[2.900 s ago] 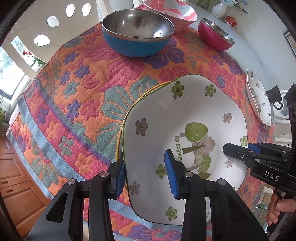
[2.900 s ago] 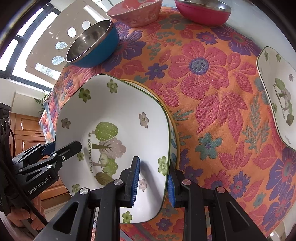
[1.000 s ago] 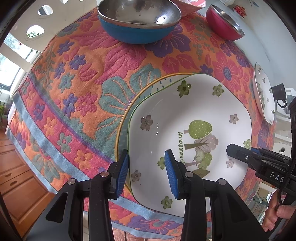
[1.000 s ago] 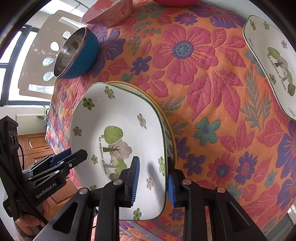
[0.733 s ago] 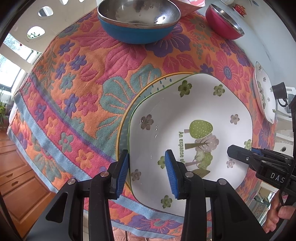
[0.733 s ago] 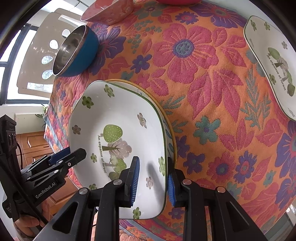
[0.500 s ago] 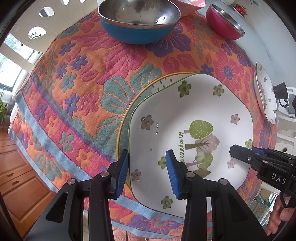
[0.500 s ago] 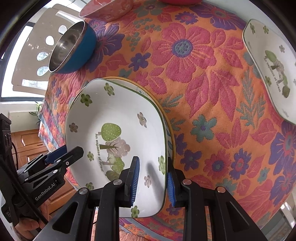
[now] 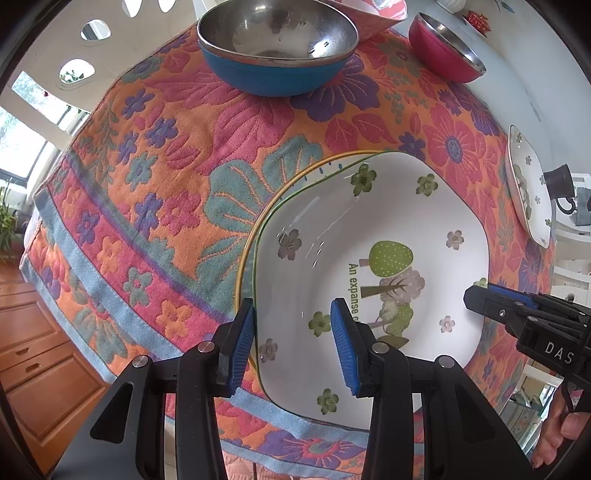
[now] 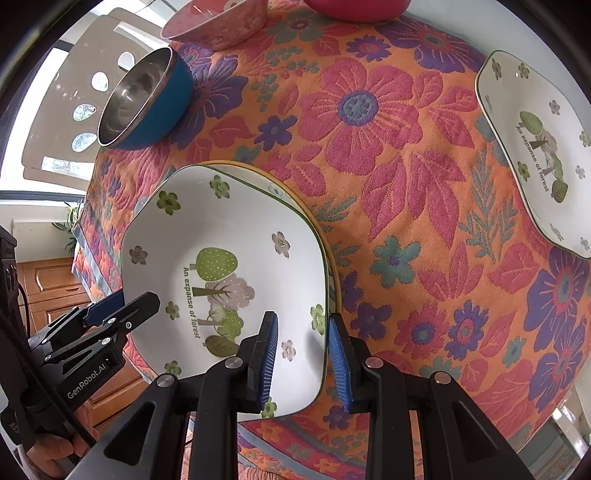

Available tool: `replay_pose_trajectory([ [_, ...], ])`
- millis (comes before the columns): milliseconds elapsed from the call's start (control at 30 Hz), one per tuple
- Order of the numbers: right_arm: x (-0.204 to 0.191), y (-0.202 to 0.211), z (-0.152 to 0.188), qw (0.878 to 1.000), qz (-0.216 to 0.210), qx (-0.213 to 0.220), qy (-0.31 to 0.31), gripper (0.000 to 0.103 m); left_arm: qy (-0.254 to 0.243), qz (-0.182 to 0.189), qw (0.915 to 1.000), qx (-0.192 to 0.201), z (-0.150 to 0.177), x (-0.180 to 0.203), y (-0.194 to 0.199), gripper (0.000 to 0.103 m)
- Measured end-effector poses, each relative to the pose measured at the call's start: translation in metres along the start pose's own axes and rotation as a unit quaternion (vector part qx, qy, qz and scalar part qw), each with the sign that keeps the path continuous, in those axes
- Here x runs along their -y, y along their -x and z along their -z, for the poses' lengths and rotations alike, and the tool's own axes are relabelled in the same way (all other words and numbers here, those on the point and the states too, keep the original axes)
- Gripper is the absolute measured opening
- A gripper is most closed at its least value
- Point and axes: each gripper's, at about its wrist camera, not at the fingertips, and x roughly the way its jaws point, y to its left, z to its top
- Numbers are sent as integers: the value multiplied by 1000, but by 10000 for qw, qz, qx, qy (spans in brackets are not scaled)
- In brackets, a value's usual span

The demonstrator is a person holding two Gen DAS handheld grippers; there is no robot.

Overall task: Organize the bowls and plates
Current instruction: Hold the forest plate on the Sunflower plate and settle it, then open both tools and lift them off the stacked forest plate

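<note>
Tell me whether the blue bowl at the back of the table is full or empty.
Empty: the blue bowl shows bare, shiny metal down to its bottom, with only reflections inside.

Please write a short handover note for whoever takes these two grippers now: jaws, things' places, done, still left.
Left gripper: jaws straddle one rim of the white square forest-print plate; grip unclear.
Right gripper: same, opposite rim.
Done: that plate appears to rest on the yellow-rimmed plate.
Left: release; the second forest-print plate, blue steel bowl, pink patterned bowl and magenta steel bowl stand unstacked on the floral cloth.
</note>
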Motion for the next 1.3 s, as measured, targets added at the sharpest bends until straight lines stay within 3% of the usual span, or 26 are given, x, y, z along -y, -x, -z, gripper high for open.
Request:
replay_pose_trajectory([
  [533,-1,0,-3,10000,-55,66,27,31,80,-35,10000,18,-8,2,2,37],
  [1067,21,15,6,9979,-596,215,-104,30,360,-239,9988,216,6,-7,31,37],
  [1300,42,37,15,9938,-975,511,-160,31,427,-357,9970,534,3,6,63,40],
])
